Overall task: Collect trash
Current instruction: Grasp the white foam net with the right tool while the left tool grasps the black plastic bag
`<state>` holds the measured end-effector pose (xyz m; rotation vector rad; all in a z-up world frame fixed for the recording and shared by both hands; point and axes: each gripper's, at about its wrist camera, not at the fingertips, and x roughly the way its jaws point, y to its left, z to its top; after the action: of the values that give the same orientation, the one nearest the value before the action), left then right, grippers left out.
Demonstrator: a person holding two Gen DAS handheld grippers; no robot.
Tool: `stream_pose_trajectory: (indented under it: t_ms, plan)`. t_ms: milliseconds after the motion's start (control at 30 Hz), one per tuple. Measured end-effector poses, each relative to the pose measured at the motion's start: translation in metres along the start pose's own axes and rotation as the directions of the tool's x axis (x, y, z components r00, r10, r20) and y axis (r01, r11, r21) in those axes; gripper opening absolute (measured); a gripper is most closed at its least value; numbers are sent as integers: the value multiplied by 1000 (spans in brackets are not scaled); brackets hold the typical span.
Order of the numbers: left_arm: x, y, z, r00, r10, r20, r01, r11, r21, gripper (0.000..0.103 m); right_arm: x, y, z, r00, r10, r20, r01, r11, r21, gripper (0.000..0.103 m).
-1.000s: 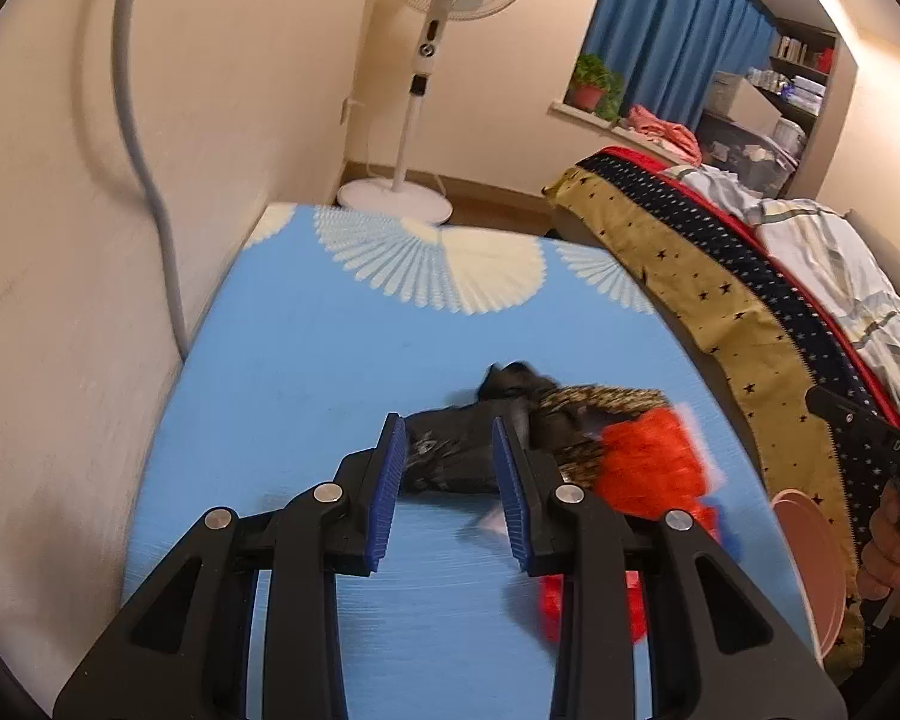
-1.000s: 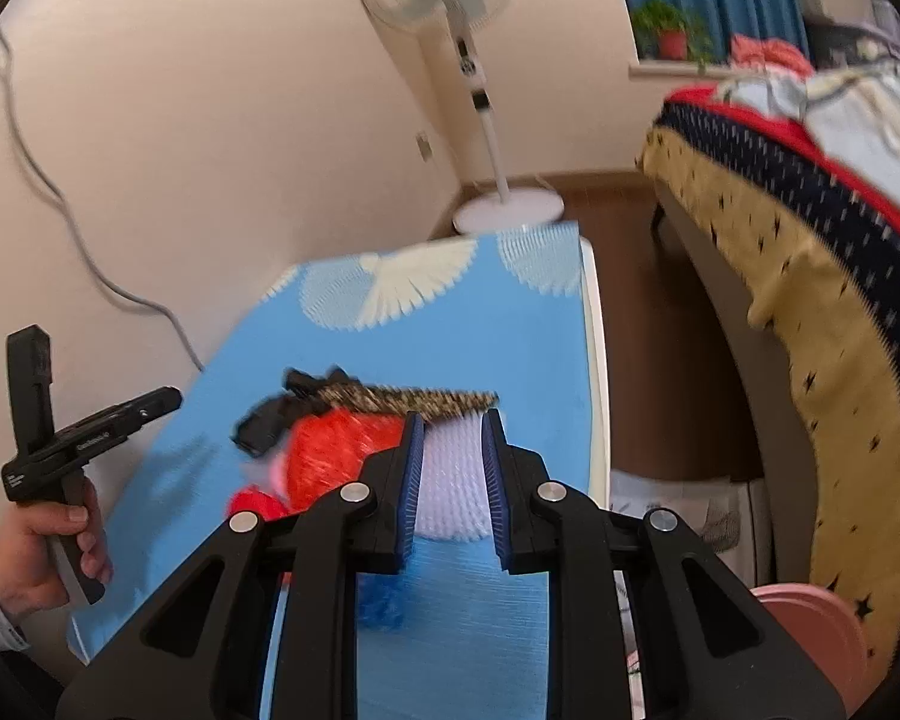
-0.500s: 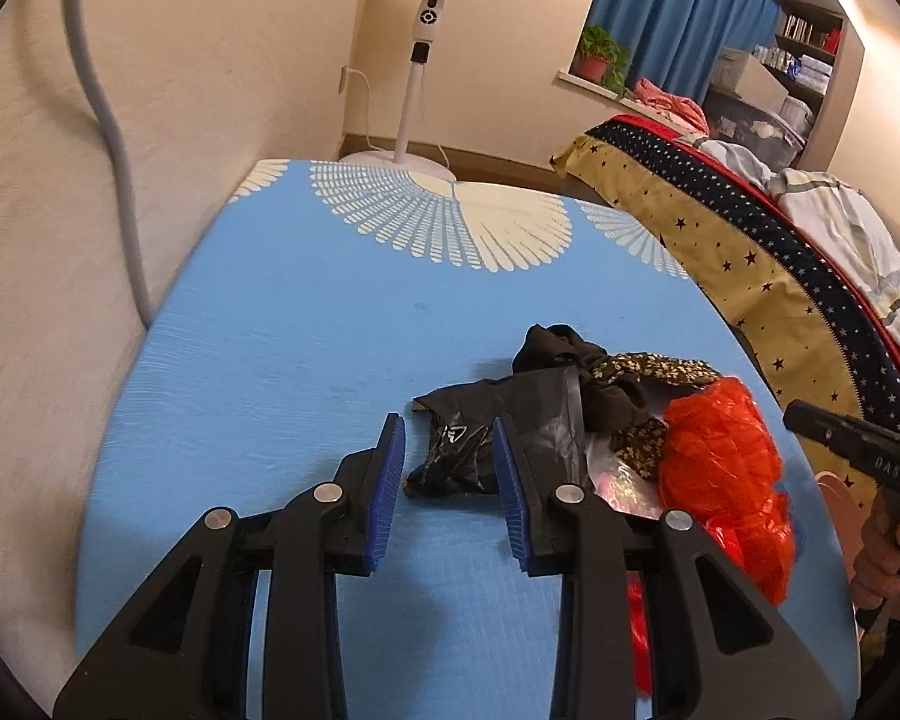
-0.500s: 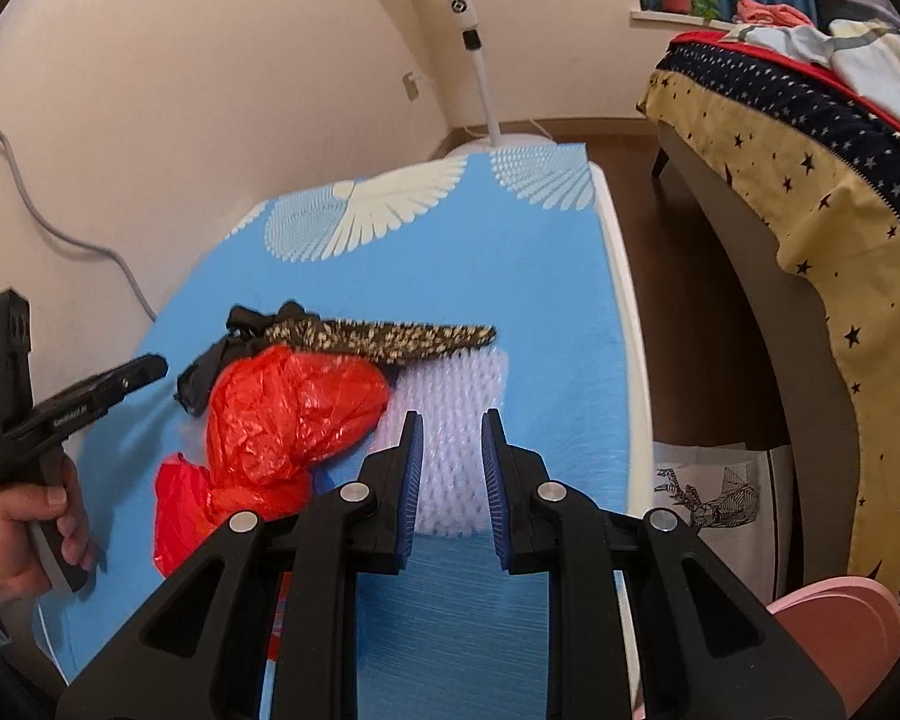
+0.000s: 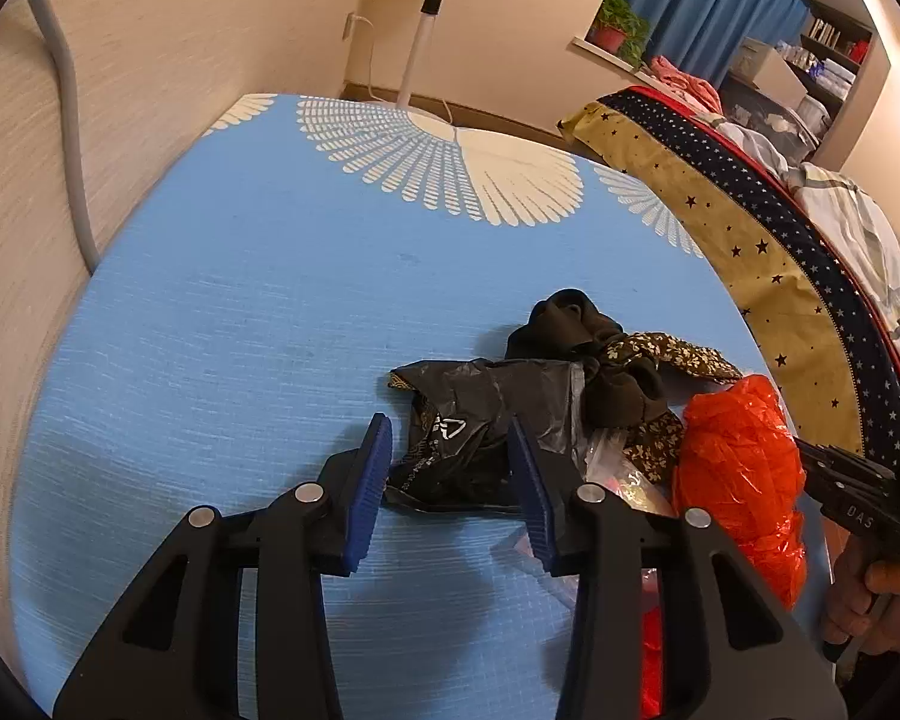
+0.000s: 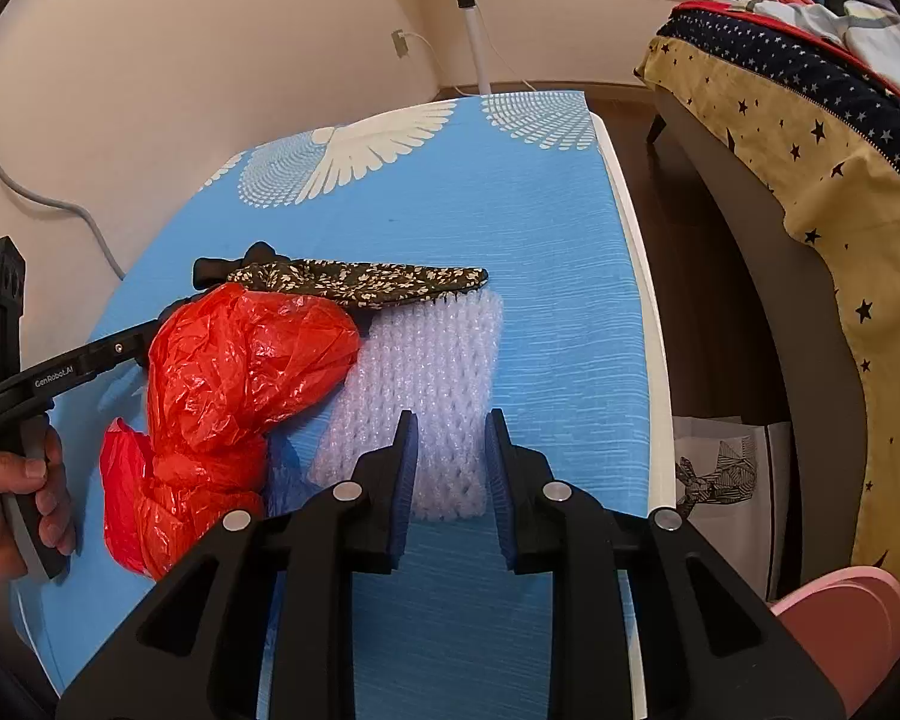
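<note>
A pile of trash lies on the blue table (image 5: 240, 312). A crumpled black plastic bag (image 5: 480, 408) lies right in front of my open left gripper (image 5: 450, 450), its near edge between the blue pads. A red plastic bag (image 5: 738, 468) (image 6: 240, 372) lies beside it, with a dark floral cloth (image 6: 360, 282) and a black cloth (image 5: 576, 318). A white foam net sleeve (image 6: 432, 384) lies flat before my open right gripper (image 6: 447, 450), its near end between the pads. Neither gripper holds anything.
The table stands against a beige wall with a grey cable (image 5: 72, 138). A bed with a star-patterned cover (image 6: 810, 138) is at the right. A paper bag (image 6: 726, 468) and a pink bin (image 6: 840, 618) stand on the floor beside the table. A fan pole (image 5: 420, 30) stands behind.
Both grippers have tilted down and come closer to the pile. The black bag now reaches between the left pads, the foam sleeve between the right pads. Both stay open.
</note>
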<state>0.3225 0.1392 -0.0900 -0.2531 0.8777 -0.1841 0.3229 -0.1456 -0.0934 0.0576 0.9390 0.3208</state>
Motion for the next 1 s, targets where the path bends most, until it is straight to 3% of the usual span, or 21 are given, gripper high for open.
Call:
stream_pose_trajectory:
  t_ms: [200, 333, 467, 600, 833, 1000]
  plan:
    - [2, -1, 0, 1000, -9, -3, 9, 1000, -5, 40, -1, 5, 1, 1000, -4, -10, 4, 1000, -19, 14]
    - [1, 3, 0, 1000, -21, -11, 21, 1000, -13, 24, -7, 6, 3, 1000, 3, -8, -3, 1000, -21, 9]
    - [-2, -1, 1, 1000, -9, -17, 9, 1000, 11, 20, -16, 9, 4, 1000, -6, 15, 6, 1000, -24, 8]
    - [-8, -7, 2, 1000, 22, -11, -21, 999, 46, 19, -29, 8, 5, 999, -21, 46, 22, 999, -29, 7]
    - [-41, -8, 7, 994, 84, 64, -86, 996, 30, 19, -55, 6, 8, 994, -35, 106, 36, 999, -15, 5]
    - [-60, -26, 4, 991, 93, 95, -99, 993, 58, 19, -75, 10, 7, 989, -43, 144, 46, 999, -17, 4]
